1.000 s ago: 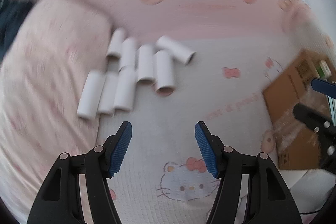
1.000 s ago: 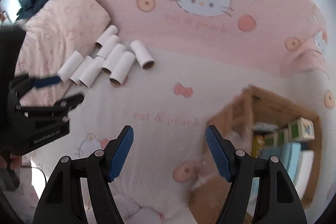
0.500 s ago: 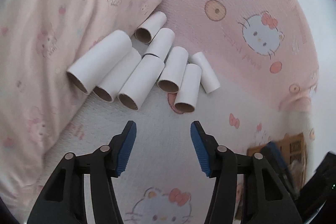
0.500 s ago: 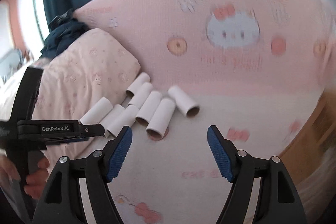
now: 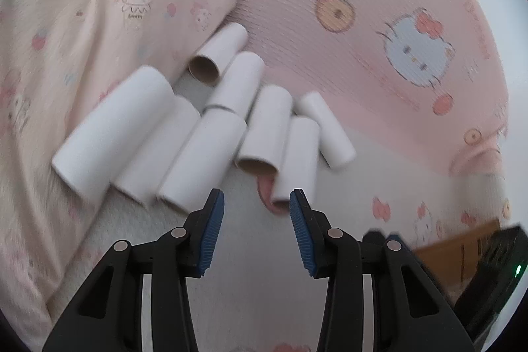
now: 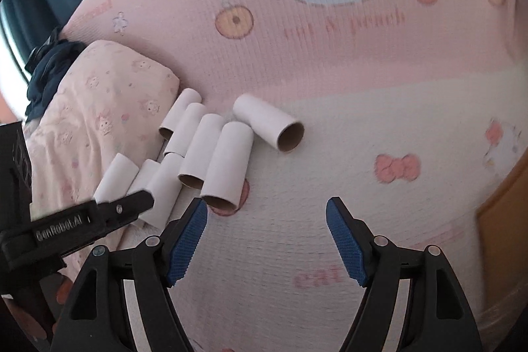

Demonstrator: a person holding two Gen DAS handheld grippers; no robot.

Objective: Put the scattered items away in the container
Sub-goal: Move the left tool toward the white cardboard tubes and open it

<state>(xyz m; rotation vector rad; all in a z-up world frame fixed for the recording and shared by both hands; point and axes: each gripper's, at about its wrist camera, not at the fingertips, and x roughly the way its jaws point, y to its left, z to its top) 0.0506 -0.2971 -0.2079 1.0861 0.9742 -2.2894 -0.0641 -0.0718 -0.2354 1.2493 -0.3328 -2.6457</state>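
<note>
A bed [image 6: 330,174] fills both views, covered by one pink and white blanket [image 6: 330,61] printed with cat faces, bows and peaches. One pale pink pillow [image 5: 99,5] with small cartoon figures lies at the blanket's left edge, and a dark blue cloth [image 6: 43,68] sits bunched behind it. At the far right edge of each view shows a strip of one brown cardboard box [image 6: 505,213], well apart from the tubes; what it holds cannot be seen.

Eight white cardboard tubes [image 5: 264,127] lie on their sides in a loose cluster on the blanket, beside the pillow. Three of them rest in a row nearest the pillow, four more lie side by side just behind and to the right, and one tube [image 6: 269,127] lies crosswise at the right end, its open brown mouth facing the right wrist camera.

The left gripper [image 5: 257,203] hovers just short of the cluster, its jaws closing, half apart, with nothing between them. The right gripper [image 6: 265,207] hangs near the foremost tube with its jaws wide and empty.
</note>
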